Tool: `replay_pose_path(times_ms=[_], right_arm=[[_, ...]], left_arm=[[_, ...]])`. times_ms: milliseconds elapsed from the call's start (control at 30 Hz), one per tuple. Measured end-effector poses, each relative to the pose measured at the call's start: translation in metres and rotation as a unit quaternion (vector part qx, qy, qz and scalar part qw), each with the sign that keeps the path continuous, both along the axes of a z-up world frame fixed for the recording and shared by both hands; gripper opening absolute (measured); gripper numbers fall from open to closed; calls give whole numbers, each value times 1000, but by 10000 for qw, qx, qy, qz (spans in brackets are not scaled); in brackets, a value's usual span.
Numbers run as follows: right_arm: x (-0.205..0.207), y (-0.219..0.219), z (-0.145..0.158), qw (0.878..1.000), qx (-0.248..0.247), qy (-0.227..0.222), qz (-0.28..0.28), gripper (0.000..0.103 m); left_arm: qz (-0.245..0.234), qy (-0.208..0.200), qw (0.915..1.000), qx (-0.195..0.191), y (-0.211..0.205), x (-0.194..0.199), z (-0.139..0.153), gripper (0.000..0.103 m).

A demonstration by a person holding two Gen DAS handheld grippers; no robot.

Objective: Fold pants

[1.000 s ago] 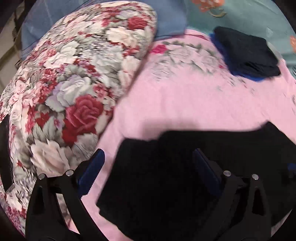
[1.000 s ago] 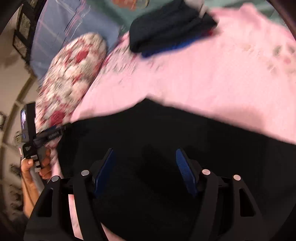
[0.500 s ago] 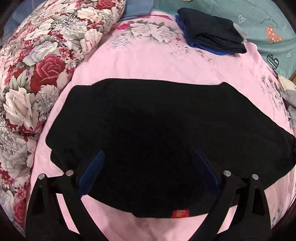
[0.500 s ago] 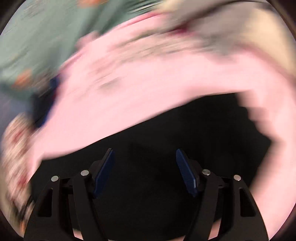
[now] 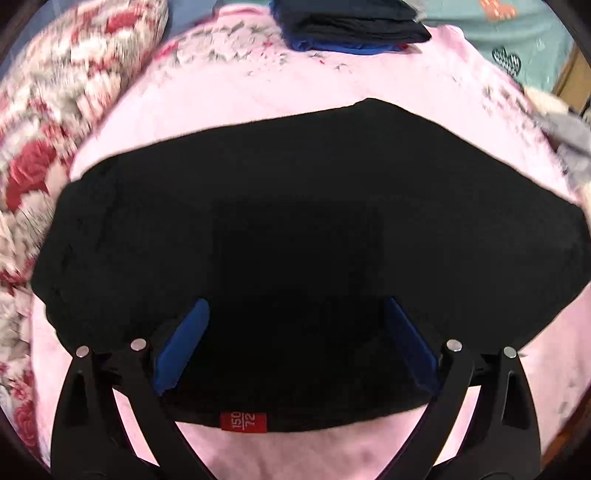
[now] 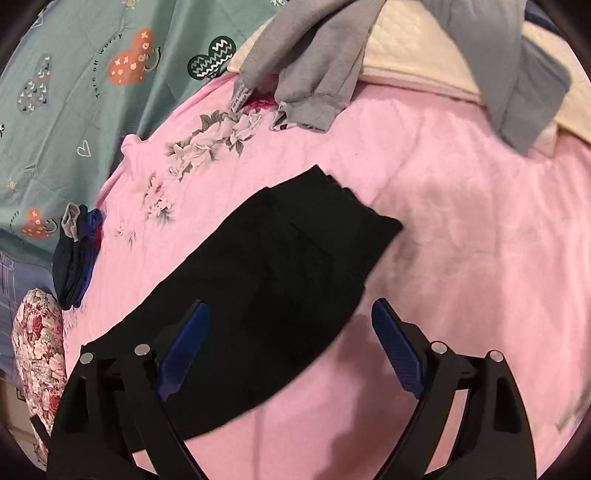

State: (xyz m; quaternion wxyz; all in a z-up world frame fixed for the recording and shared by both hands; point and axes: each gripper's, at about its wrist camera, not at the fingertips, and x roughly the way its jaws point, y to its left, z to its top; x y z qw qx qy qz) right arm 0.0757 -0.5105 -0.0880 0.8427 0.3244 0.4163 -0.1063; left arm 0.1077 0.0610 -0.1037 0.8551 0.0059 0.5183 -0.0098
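**Black pants folded on a pink bedspread, both claws open above them**

Black fabric fills the middle of both views: the pants (image 5: 295, 229) lie folded into a flat, broad bundle on the pink bedspread (image 5: 332, 85), which carries a grey-and-red flower print near its far edge. A small red size tag (image 5: 243, 421) shows at the near hem of the pants in the left wrist view. The left claw (image 5: 295, 343) hangs over the near part of the bundle with its blue pads (image 5: 183, 345) spread wide; nothing is pinched between them. The right claw (image 6: 291, 347) stands over the end of the pants (image 6: 280, 280), its jaws opening; the left pad lies over the black cloth and the right pad over bare bedspread (image 6: 480, 240), neither pressing on the fabric. A folded stack of dark and blue clothes (image 5: 351, 22) sits at the far edge of the bedspread, well apart from the pants. A floral pillow (image 5: 55, 122) lies at the left, blurred in that view. Grey garments (image 6: 314, 74) hang onto the bedspread in the right wrist view, beside a cream quilted cover (image 6: 424, 55) and a teal sheet with heart prints (image 6: 74, 92).
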Motion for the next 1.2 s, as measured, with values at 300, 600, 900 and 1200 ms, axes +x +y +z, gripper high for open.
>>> replay_pose_path(times_ms=[300,600,900,1200], right_arm=[[25,-9,-12,9979,486,-251,-335,18],[25,106,97,9780,383,-1497,1399,18],[67,318,34,9398,-198,-453,3382,18],[57,373,19,8923,-217,-89,4509,73]], left_arm=[[115,42,9999,-98,9,8,4,99],[355,-228,9984,-371,31,-12,25,99],[687,-326,9966,-315,65,-29,23,99],[714,-347,9962,-350,73,-25,27,99]])
